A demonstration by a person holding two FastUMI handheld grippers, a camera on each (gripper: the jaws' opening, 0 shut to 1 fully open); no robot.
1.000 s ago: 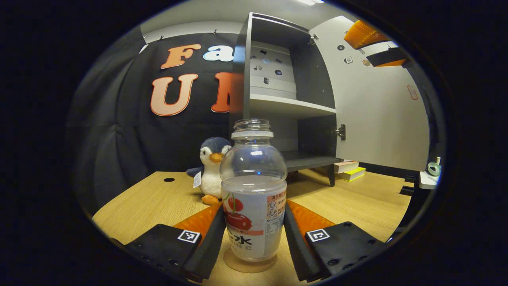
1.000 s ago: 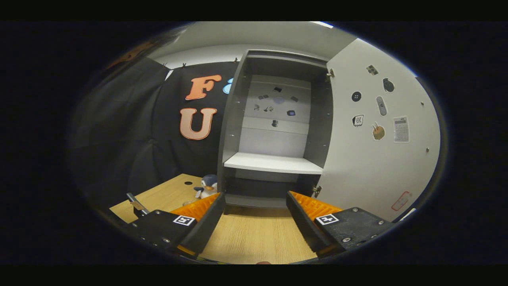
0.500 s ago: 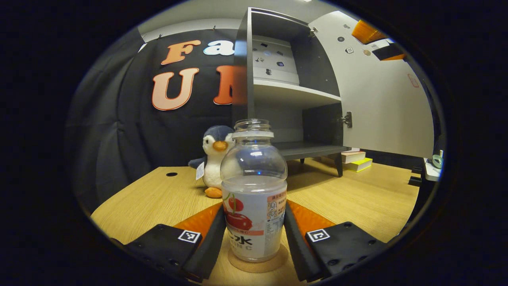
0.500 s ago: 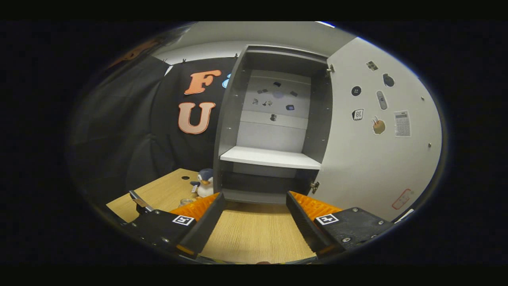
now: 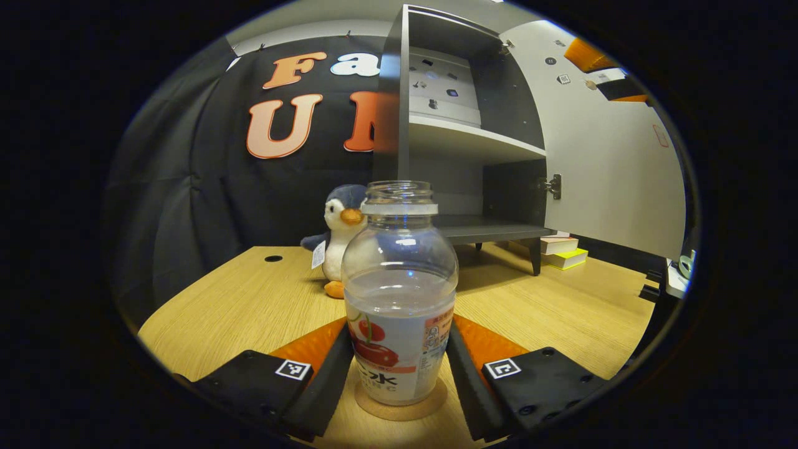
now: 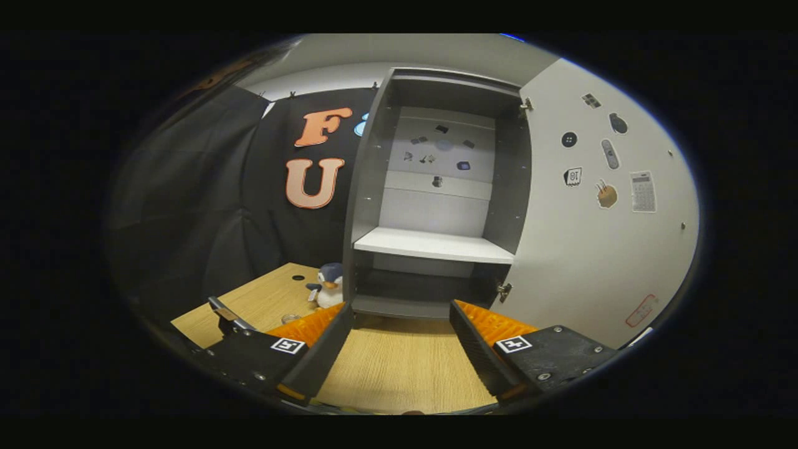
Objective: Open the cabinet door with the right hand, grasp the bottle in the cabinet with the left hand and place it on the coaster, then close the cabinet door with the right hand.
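A clear, uncapped bottle [image 5: 399,293] with a cherry label stands upright on a round cork coaster [image 5: 401,401] on the wooden table. My left gripper [image 5: 399,324] is shut on the bottle, its two fingers pressing the label's sides. The grey cabinet [image 6: 430,243] stands open, its white door [image 6: 592,249] swung out to the right. Both cabinet shelves look bare. My right gripper [image 6: 401,307] is open and holds nothing, in front of the cabinet and above the table. In the left gripper view the door [image 5: 611,168] shows at the right, with the right gripper [image 5: 598,68] high beside it.
A plush penguin [image 5: 341,231] sits on the table left of the cabinet, behind the bottle. Two books [image 5: 564,252] lie stacked under the open door. A small cable hole [image 5: 273,258] marks the table at the far left. Stickers dot the door's inner face.
The bottle has settled lower onto the coaster, with my left gripper still around it. My right gripper has drifted only slightly in front of the open cabinet.
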